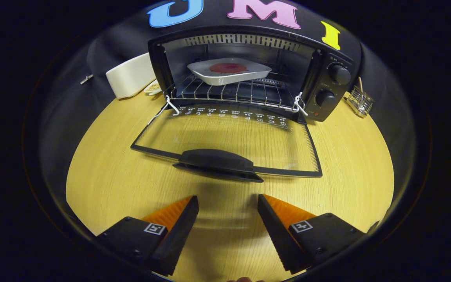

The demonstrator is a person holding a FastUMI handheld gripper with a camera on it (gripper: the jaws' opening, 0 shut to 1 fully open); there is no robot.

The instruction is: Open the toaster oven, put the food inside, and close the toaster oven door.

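The gripper (228, 203) hangs released over the tabletop (100, 176), its fingers spread with nothing between them. At twelve o'clock, one toaster oven (329, 98) stands with its door (225, 145) dropped flat, handle (215, 158) nearest. Inside, one dish (229, 72) of food sits on the rack (229, 92). Two knobs (339, 73) sit at one o'clock, a white container (129, 76) at eleven.

No legible words or numbers. Glass door (225, 137) of the toaster oven (249, 74): a row of small white icons along its hinge edge (too small to read). Gripper (228, 203), fingers apart and empty: square coded markers, one per finger.
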